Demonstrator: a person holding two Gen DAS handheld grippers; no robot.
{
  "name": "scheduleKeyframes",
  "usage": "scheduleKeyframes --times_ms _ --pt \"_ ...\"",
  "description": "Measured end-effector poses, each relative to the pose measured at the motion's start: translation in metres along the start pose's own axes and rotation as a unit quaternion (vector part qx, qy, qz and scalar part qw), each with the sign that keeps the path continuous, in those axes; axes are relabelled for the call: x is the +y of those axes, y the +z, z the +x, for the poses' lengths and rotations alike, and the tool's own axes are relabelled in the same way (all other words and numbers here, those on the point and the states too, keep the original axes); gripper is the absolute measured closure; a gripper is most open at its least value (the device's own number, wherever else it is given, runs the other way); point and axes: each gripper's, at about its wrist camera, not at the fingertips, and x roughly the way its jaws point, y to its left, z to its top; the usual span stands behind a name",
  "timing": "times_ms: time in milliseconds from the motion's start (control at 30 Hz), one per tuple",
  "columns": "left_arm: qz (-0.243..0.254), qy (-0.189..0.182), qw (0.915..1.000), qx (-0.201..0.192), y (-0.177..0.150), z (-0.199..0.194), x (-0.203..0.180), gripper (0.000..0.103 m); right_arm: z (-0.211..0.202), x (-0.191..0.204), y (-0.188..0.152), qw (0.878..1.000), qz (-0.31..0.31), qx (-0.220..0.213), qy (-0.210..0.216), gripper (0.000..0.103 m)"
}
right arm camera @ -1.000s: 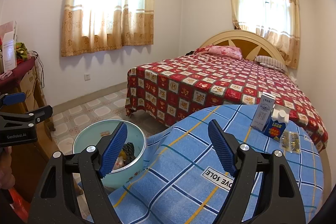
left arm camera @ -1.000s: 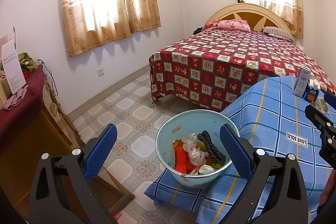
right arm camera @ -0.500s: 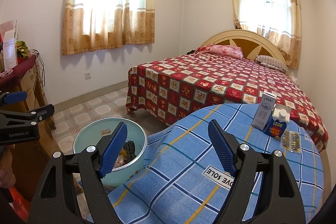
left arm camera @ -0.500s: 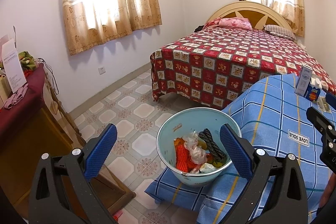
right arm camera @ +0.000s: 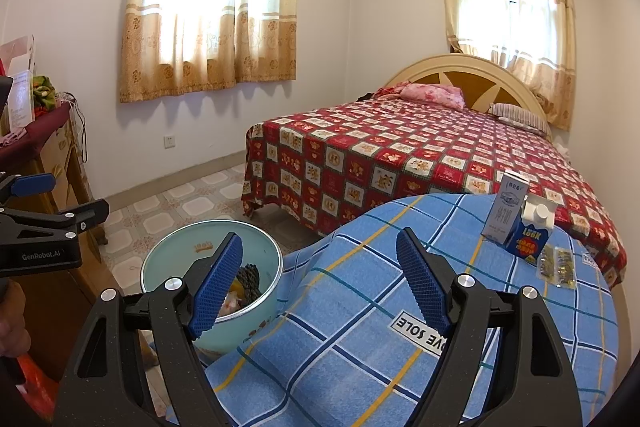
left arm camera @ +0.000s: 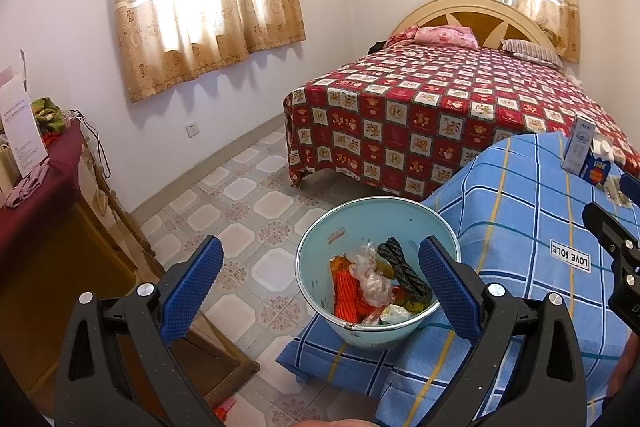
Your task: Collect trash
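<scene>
The left gripper [left arm camera: 320,283] hangs above the floor and the near left edge of the blue plaid cloth [left arm camera: 520,227], its blue pads spread wide and holding nothing. Between them sits the pale blue trash bucket [left arm camera: 360,223] with orange netting, clear wrap and a black cord inside. Compared with a second ago the bucket and bed have slid slightly rightward and lower in its view. To the right, the right gripper [right arm camera: 320,279] is likewise wide open and empty over the cloth, barely shifted. Far right on the cloth stand a grey-white carton [right arm camera: 506,211] and a blue carton [right arm camera: 530,237], touching, with a small clear packet [right arm camera: 558,265] just beside them.
</scene>
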Motion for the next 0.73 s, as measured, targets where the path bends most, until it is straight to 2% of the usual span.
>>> scheduleKeyframes --times_ms 433,567,700,733 --pt "0.008 0.001 0.9999 -0.006 0.001 0.000 -0.007 0.008 0.002 -0.002 -0.002 1.000 0.002 0.000 -0.001 0.025" --pt "0.008 -0.001 1.0000 0.004 0.002 0.002 -0.008 0.007 0.002 -0.008 -0.002 1.000 0.003 0.001 -0.005 0.025" --pt "0.006 -0.002 1.0000 0.007 0.002 0.004 -0.006 0.007 0.010 -0.051 -0.005 0.998 0.045 0.030 -0.015 0.021" --pt "0.006 -0.002 1.0000 0.007 0.002 0.004 -0.006 0.007 0.018 -0.080 -0.012 0.995 0.074 0.055 -0.029 0.021"
